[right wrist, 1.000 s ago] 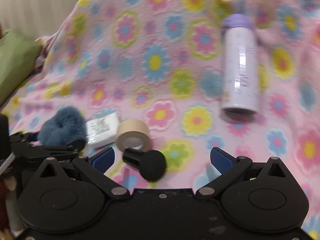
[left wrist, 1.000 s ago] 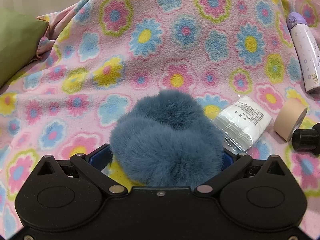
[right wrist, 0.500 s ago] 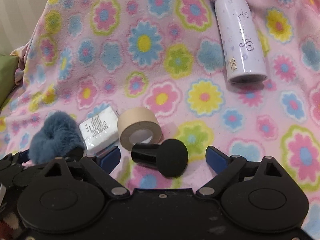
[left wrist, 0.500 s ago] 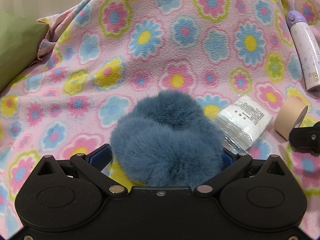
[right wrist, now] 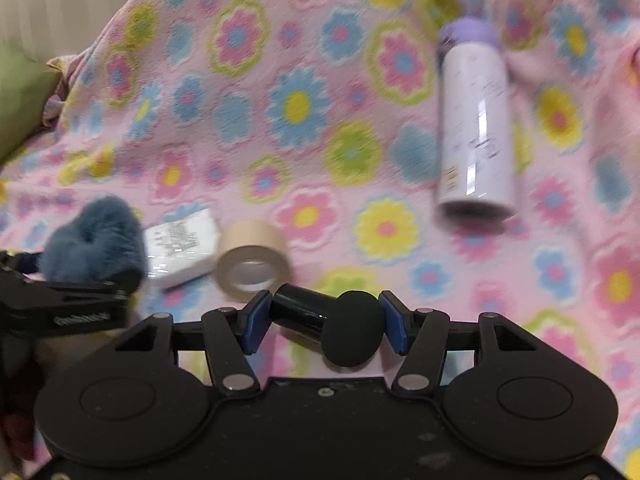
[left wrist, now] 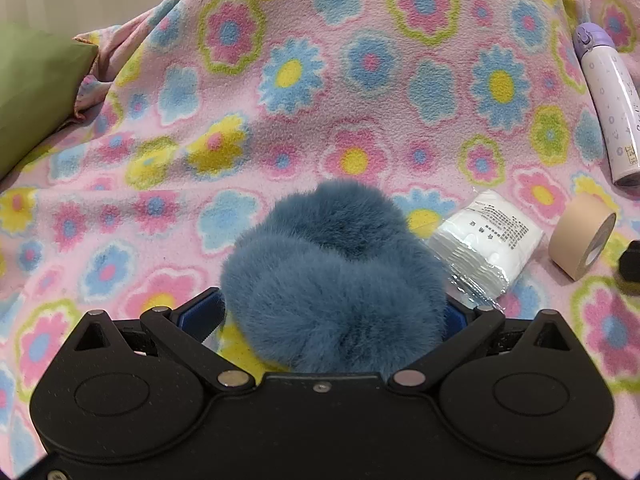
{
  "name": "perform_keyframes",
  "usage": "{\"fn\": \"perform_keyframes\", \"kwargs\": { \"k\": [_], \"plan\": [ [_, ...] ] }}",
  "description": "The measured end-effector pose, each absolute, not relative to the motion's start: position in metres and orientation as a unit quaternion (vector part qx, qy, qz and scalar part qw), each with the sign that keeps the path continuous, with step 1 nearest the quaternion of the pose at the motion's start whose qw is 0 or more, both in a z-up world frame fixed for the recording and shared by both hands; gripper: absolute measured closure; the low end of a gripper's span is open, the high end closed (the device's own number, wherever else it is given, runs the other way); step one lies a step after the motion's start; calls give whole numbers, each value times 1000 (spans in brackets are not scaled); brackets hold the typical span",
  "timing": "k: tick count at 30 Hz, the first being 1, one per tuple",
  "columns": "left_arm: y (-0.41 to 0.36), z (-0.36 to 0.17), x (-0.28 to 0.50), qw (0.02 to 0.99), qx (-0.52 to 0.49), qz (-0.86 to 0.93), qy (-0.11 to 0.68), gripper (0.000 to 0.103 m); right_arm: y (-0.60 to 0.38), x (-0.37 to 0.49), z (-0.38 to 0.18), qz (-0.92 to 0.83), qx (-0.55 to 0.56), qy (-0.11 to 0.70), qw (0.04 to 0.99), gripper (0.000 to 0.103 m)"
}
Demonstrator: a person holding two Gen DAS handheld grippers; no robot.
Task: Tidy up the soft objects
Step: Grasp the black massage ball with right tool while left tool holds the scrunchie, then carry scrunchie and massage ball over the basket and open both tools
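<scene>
Right gripper [right wrist: 322,322]: jaws just closing on the black brush [right wrist: 328,320], pads touching both ends.
Left gripper [left wrist: 334,314]: clamped around the blue pompom [left wrist: 332,276].
Tape [right wrist: 253,260]: at brush's 11 o'clock.

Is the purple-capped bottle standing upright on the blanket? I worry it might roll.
No: the bottle lies flat on its side on the flowered blanket, cap pointing away from the camera.
</scene>
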State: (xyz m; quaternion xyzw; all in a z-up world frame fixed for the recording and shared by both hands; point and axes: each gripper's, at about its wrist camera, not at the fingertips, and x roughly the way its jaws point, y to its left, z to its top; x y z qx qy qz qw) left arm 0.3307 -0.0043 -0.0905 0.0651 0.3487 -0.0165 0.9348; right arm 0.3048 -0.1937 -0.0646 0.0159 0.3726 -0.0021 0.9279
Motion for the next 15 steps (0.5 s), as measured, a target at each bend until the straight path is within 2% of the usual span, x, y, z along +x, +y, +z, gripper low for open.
{"fn": "perform_keyframes", "kwargs": {
  "k": [15],
  "plan": [
    [-1, -90, 335, 931, 48, -24, 361, 2, -222, 303, -86, 3, 38, 341, 939, 45]
  ]
}}
